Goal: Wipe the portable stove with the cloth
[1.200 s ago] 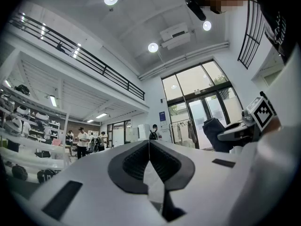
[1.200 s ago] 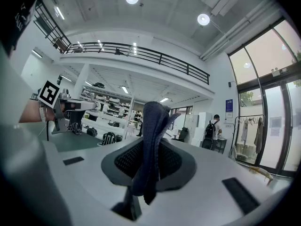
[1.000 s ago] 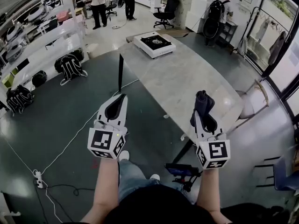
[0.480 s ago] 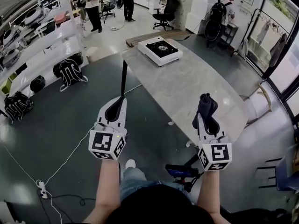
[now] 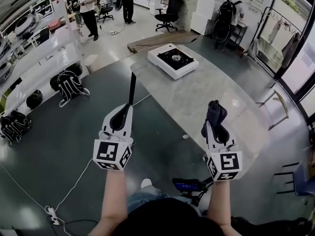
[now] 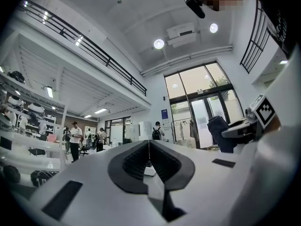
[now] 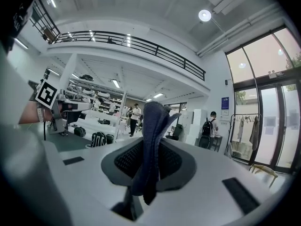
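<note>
A white portable stove point(image 5: 173, 61) with a black burner sits at the far end of a long grey table point(image 5: 197, 100). My right gripper point(image 5: 215, 113) hovers over the table's near part, shut on a folded dark blue cloth point(image 5: 214, 110) that sticks up past the jaws; in the right gripper view the cloth point(image 7: 151, 145) fills the gap between them. My left gripper point(image 5: 124, 108) hangs left of the table's edge over the floor, shut and empty; the left gripper view shows its jaws point(image 6: 149, 146) meeting. Both grippers are well short of the stove.
Several people point(image 5: 88, 9) stand at the far end of the room near an office chair point(image 5: 170, 11). White shelving point(image 5: 37, 48) and black backpacks point(image 5: 68, 85) line the left side. A wooden chair point(image 5: 275, 107) stands right of the table. Cables point(image 5: 69, 191) trail across the floor.
The view has advanced toward the table: the stove sits lower and nearer in the head view. Both grippers keep their pose, the cloth still held in the right.
</note>
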`<state>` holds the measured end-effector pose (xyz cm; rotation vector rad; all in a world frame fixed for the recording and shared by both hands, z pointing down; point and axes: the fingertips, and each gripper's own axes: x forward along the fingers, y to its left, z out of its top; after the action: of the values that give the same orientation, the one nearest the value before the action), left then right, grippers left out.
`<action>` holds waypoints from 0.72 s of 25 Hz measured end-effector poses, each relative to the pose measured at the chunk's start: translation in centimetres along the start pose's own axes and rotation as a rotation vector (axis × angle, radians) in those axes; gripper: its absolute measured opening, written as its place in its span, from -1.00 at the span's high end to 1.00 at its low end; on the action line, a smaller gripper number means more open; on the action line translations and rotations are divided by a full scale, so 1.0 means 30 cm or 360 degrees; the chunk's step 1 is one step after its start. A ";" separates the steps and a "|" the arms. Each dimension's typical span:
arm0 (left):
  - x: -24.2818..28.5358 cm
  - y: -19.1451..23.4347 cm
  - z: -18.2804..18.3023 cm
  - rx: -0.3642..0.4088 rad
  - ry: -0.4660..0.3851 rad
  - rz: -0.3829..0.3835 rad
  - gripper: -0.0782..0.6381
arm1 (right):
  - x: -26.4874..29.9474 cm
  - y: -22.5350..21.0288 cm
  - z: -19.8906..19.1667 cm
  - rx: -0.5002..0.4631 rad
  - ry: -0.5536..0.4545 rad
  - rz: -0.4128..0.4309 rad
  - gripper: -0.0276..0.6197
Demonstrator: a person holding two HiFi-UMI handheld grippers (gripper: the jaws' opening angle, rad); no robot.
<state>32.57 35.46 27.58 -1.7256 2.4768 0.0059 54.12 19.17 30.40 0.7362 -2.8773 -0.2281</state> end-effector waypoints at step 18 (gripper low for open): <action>0.179 0.367 -0.122 -0.0060 0.0079 -0.0052 0.74 | 0.381 0.152 0.055 -0.0042 0.0084 -0.0039 0.66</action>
<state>20.08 34.00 29.93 -1.8026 2.4989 0.0068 41.82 17.73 31.02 0.7616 -2.8114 -0.2452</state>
